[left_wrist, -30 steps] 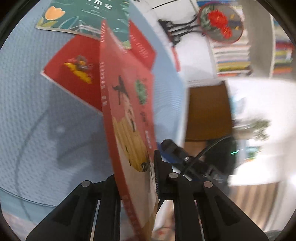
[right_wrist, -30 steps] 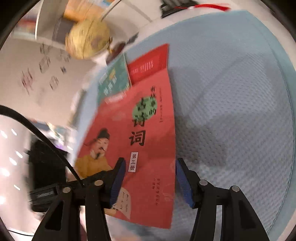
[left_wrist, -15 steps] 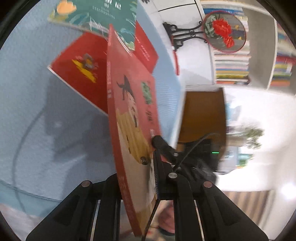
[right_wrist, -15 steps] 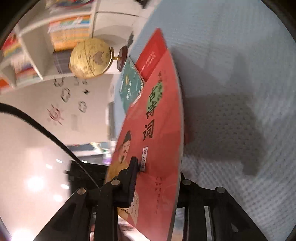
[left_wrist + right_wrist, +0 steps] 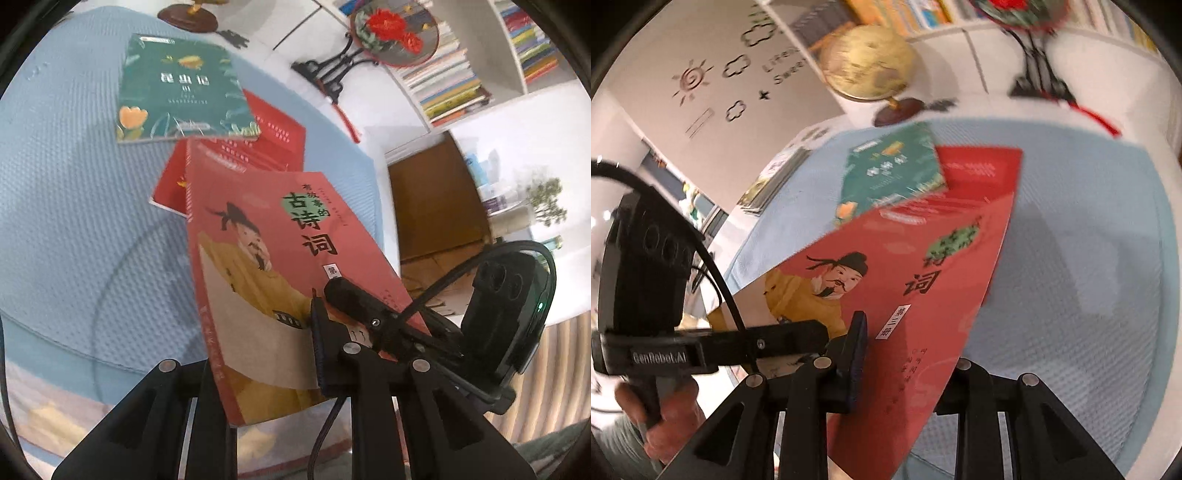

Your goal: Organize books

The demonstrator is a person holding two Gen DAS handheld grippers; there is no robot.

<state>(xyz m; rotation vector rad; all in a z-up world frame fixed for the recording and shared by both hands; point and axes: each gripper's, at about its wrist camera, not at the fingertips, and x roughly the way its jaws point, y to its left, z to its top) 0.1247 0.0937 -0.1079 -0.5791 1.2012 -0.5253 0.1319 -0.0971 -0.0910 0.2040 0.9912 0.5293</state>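
**Poetry book held up by both grippers**

Left gripper (image 5: 264, 350) jaws opening, pads still on the red poetry book (image 5: 280, 258) btwn them. Right gripper (image 5: 905, 354) pinches same book's lower edge. Beyond the jaws: green book (image 5: 181, 88) atop red book (image 5: 273, 136) on blue mat (image 5: 66, 184).

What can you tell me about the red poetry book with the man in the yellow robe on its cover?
The red poetry book is a thin, glossy paperback; its cover shows a bearded man in a yellow robe and black hat, large black characters and a green blotch. It is lifted off the blue mat and tilted, cover bowed. The right gripper is shut on its lower edge. The left gripper has the book between its jaws, which are opening. Behind it lie a green book and another red book.
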